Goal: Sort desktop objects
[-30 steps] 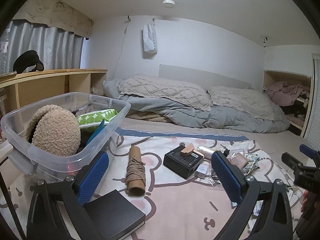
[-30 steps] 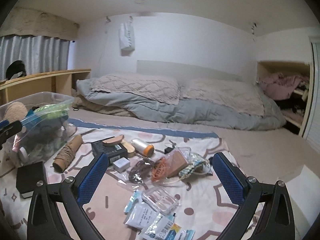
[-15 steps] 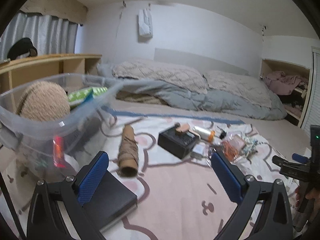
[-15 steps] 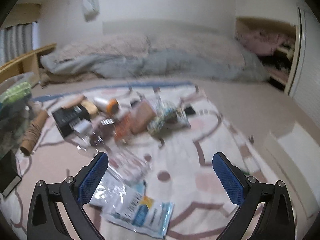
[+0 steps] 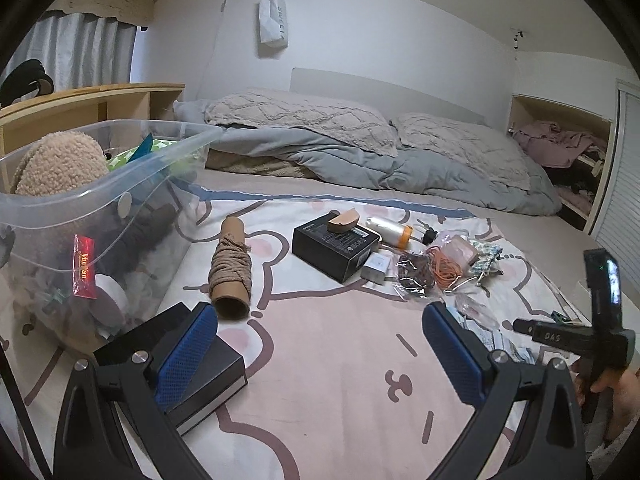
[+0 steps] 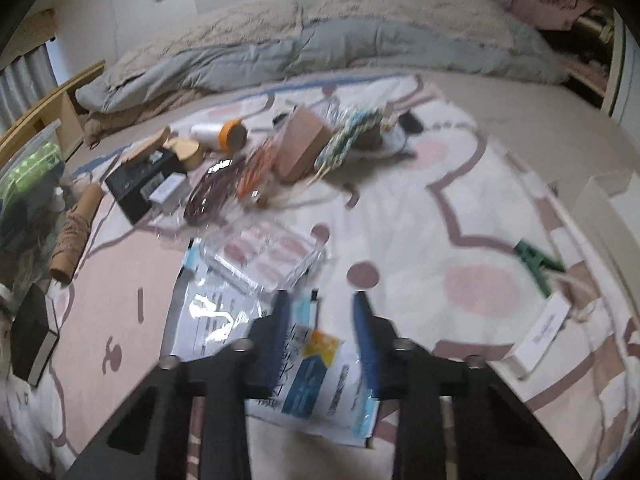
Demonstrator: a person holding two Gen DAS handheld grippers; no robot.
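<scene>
Over the printed blanket [image 6: 460, 200], my right gripper [image 6: 320, 316] has its jaws narrowed around the top edge of a blue-and-white packet [image 6: 316, 380]; contact is too blurred to tell. My left gripper [image 5: 320, 340] hangs wide open, empty, beside the black box [image 5: 208, 376].

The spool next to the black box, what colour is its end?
Orange. The spool is whitish with an orange end, clearest in the left wrist view.

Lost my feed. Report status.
Left gripper open, empty. Right gripper half closed over blue-and-white packet, grip unclear. Clear plastic case just ahead.
</scene>
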